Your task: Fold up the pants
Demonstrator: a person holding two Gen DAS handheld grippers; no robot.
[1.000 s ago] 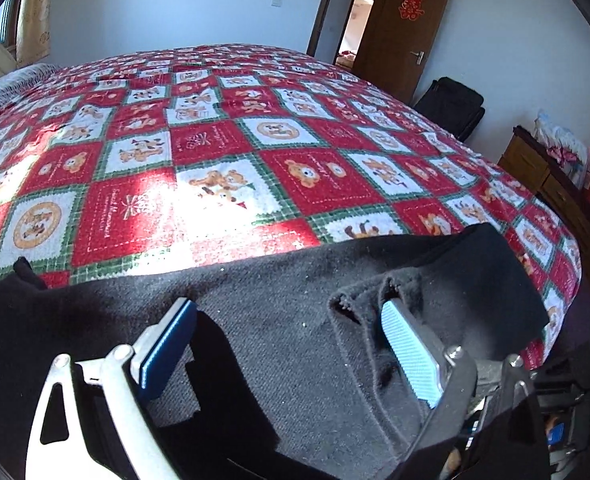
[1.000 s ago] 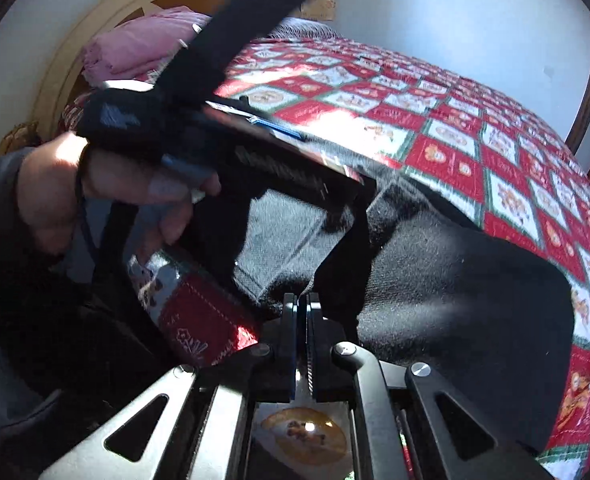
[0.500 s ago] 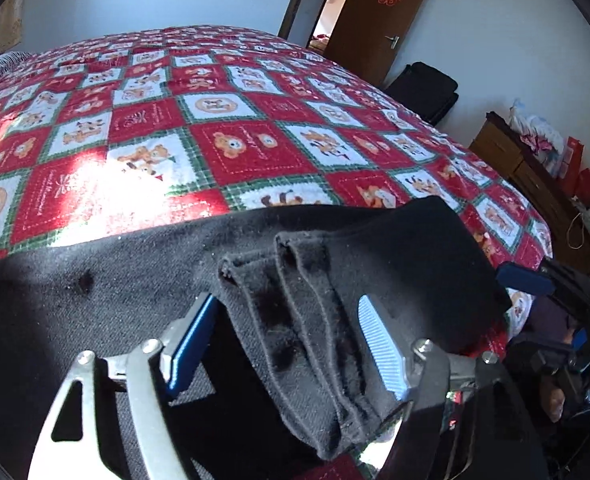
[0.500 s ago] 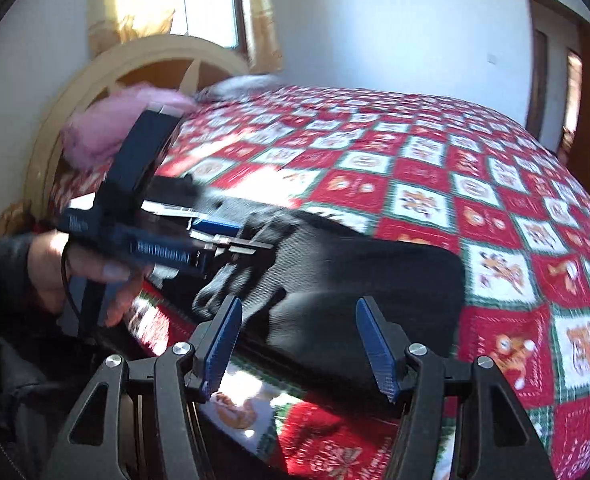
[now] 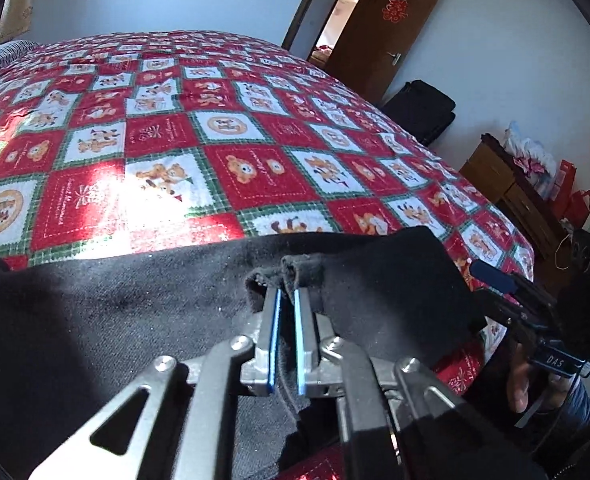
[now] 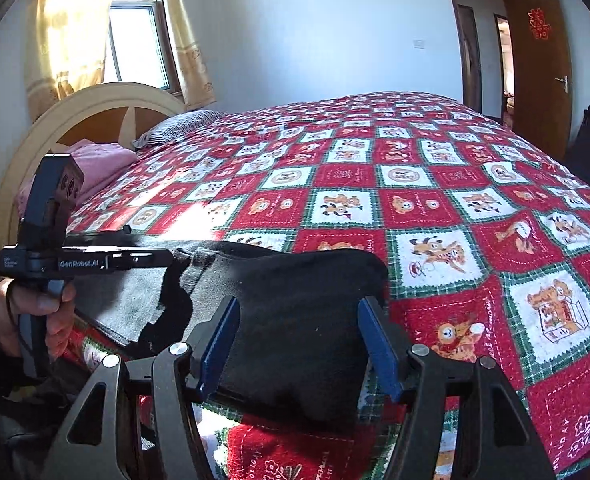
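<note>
I see the black pants (image 5: 143,320) lying along the near edge of the bed (image 5: 231,152), spread over its red, white and green bear-print blanket (image 6: 435,208). One end of the cloth is bunched into a small upright fold, and my left gripper (image 5: 287,300) pinches that fold: its blue-padded fingers (image 5: 274,320) have just drawn in and now stand narrow, with the black cloth clamped between them. From the right wrist view I see the other end of the pants as a rounded black bundle at the bed's edge. My right gripper (image 6: 299,344) hovers over that bundle with its fingers (image 6: 219,340) spread wide, one on either side of the cloth; they have just let go and press on nothing. The left gripper's handle shows at the left of that view, gripped by a hand (image 6: 27,312). Further out, a pink blanket (image 6: 99,164) and a striped pillow (image 6: 175,128) lie by the rounded headboard (image 6: 95,108) under a curtained window (image 6: 131,40). A brown door (image 5: 379,36) stands open beyond the bed's far side.
</note>
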